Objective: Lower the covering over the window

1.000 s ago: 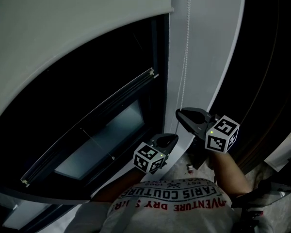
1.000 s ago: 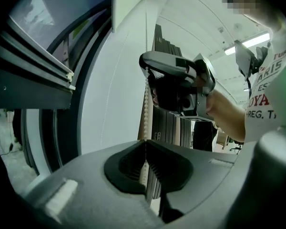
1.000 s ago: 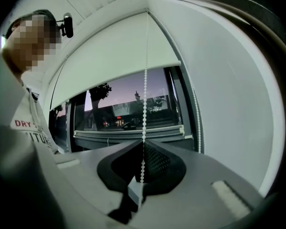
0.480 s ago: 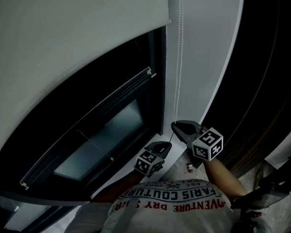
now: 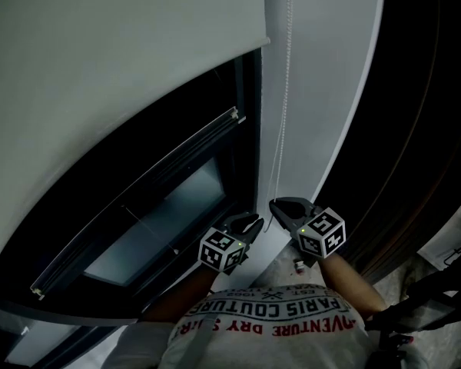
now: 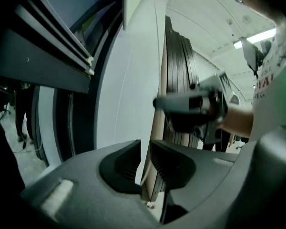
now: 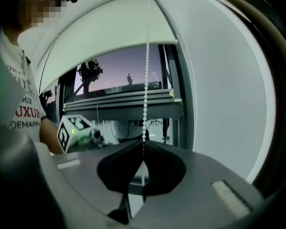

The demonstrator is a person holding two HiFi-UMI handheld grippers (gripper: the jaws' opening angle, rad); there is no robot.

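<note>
A pale grey roller blind (image 5: 100,68) covers the upper part of the dark window (image 5: 177,198). Its white bead chain (image 5: 284,91) hangs down the right side of the frame. My right gripper (image 5: 275,204) is shut on that chain (image 7: 146,80), which runs straight up from between its closed jaws (image 7: 144,143). My left gripper (image 5: 255,220) sits just left of and below the right one. Its jaws (image 6: 145,146) have just been opening and stand apart with nothing between them. In the left gripper view the right gripper (image 6: 190,104) shows ahead.
A white wall strip (image 5: 323,75) runs beside the chain, with a dark curved frame (image 5: 422,129) to its right. The window's inner sash bar (image 5: 138,198) crosses below the blind. The person's printed shirt (image 5: 269,321) fills the bottom of the head view.
Both grippers have sunk lower, the right one drawing the chain down with it. The blind's bottom edge has come down a little over the window.
</note>
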